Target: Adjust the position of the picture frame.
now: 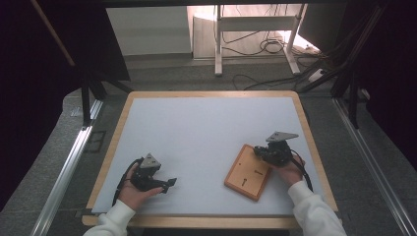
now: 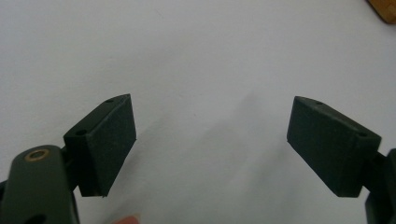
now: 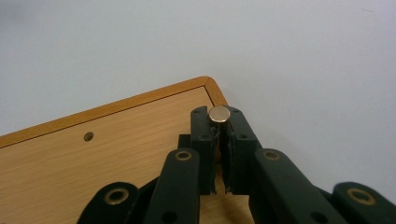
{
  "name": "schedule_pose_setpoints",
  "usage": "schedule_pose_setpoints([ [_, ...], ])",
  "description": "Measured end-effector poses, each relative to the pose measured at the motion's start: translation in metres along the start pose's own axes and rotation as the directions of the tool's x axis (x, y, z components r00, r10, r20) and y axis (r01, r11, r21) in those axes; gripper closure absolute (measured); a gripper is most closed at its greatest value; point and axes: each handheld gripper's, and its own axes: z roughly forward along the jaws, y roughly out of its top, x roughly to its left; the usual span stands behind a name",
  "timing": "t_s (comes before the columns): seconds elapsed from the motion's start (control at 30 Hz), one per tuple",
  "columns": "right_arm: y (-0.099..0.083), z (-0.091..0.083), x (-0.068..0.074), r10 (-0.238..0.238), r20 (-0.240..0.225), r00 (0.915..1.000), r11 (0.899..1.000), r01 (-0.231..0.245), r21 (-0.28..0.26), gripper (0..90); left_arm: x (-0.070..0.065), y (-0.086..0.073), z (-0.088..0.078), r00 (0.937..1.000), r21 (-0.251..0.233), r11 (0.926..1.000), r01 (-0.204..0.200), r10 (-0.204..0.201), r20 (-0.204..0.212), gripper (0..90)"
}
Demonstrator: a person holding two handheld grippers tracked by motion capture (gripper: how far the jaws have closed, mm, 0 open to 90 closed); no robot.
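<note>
Right gripper [image 3: 218, 122] jaws closed on a small round brass-coloured metal peg [image 3: 219, 114] above the flat rectangular wooden board [image 1: 249, 172] with no legible writing, left gripper [image 2: 210, 140] jaws wide apart, holding nothing, over the white table mat [image 1: 206, 132]

Wooden board [image 1: 248, 172] lies on the table's [image 1: 206, 128] front right.

Left tool [image 2: 211, 140] gapes wide; right tool [image 3: 219, 122] pinched nearly closed.
</note>
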Motion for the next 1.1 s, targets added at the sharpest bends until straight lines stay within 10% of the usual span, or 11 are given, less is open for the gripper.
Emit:
schedule_pose_setpoints([
  [0.73, 0.020, -0.009, 0.021, -0.020, -0.048, 0.9986, 1.000, 0.020, -0.006, 85.1, 0.003, -0.001, 0.000, 1.0000, 0.004, 1.0000, 0.006, -0.006, 0.004, 15.3],
  [1.1, 0.043, 0.017, 0.052, -0.064, -0.121, 0.9906, 0.998, 0.063, -0.011, 85.1, 0.006, -0.001, -0.002, 0.9999, -0.005, 0.9999, 0.015, -0.015, -0.002, 15.4],
])
